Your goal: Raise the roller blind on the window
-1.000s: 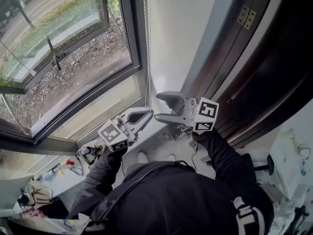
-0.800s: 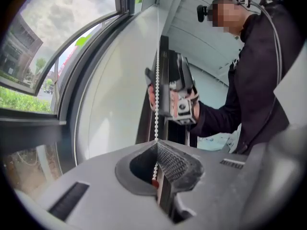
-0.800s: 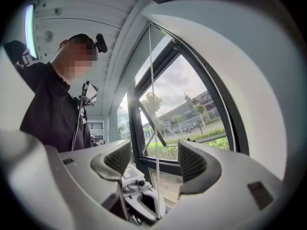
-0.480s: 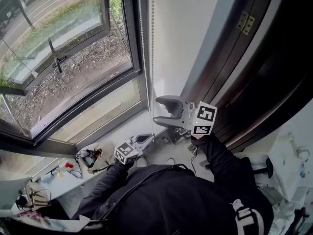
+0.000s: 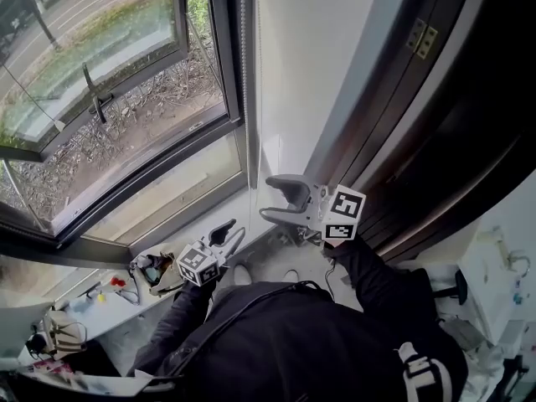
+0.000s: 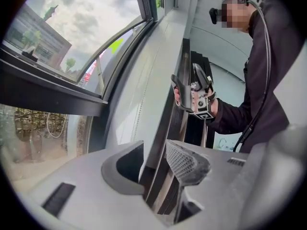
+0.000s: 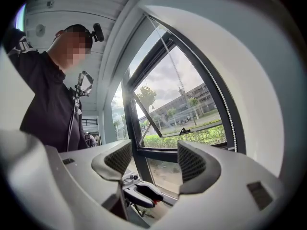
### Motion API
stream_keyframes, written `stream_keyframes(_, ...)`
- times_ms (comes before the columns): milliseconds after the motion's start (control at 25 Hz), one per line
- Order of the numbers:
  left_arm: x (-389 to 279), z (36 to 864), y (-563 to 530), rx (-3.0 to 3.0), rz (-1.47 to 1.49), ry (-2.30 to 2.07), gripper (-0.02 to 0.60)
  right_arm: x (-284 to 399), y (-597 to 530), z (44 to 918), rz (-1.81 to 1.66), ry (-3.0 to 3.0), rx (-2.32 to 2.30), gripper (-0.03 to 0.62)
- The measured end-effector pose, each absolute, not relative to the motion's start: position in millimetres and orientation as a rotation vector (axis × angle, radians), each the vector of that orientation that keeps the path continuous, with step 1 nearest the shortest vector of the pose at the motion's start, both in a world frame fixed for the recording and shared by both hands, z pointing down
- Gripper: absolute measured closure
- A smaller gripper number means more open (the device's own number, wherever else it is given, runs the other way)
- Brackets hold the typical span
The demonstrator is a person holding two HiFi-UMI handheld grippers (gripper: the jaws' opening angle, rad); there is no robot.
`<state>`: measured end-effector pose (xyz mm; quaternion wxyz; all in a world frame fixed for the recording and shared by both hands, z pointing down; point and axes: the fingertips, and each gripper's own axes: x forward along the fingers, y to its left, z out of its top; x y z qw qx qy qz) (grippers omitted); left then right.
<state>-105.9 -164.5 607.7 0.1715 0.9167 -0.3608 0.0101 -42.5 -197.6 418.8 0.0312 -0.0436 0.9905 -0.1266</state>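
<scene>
Window corner, seen from above.
- Roller blind: the fabric is not showing in any view. Its bead chain [image 5: 244, 74] [image 7: 230, 115], a string of small pale balls, is hanging straight down the right edge of the dark, smooth window frame [image 5: 216, 65], against the flat white wall [image 5: 293, 74].
- Left gripper [image 5: 233, 231] [image 6: 156, 162]: sitting low over the pale sill [image 5: 209, 199], left of the chain. Its fingers [image 6: 184, 162] have just been spreading and are standing released. Nothing is pressed between the dimpled grey pads; only dark frame strips are showing far behind the gap.
- Right gripper [image 5: 268, 198] [image 7: 148, 159]: hovering nearer the wall, fingers [image 7: 192, 164] released and wide apart. The chain is passing to the right of them, outside the gap.
- Containers: a tan shallow holder [image 5: 159, 266] is lying on the cluttered table [image 5: 109, 308] at near left, carrying dark and red bits too small to name.
- Far right: a dark wooden panel [image 5: 435, 124] with a brass hinge [image 5: 421, 29].
</scene>
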Motion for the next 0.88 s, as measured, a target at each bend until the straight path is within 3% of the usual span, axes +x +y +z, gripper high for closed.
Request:
stream_keyframes(240, -131, 555, -176, 2.616, -0.056, -1.135, 0.445, -44, -194, 426, -0.353, 3.088, -0.175, 0.313)
stream_keyframes(320, -130, 534, -179, 2.622, -0.080, -1.158, 0.453, -43, -194, 426, -0.317, 3.083, -0.220, 0.363)
stream_keyframes(400, -125, 513, -181, 2.629, -0.109, -1.163, 0.533, -41, -194, 426, -0.281, 3.071, -0.269, 0.453)
stream_keyframes(480, -119, 489, -181, 2.652, -0.162, -1.143, 0.574, -40, -195, 426, -0.254, 3.074, -0.310, 0.515)
stream_keyframes(720, -108, 435, -183, 2.708, -0.242, -1.147, 0.575, -47, -199, 419, -0.173, 3.094, -0.444, 0.586)
stream_keyframes(880, -100, 412, -187, 2.772, -0.221, -1.168, 0.575, -49, -202, 410, -0.127, 3.091, -0.508, 0.588)
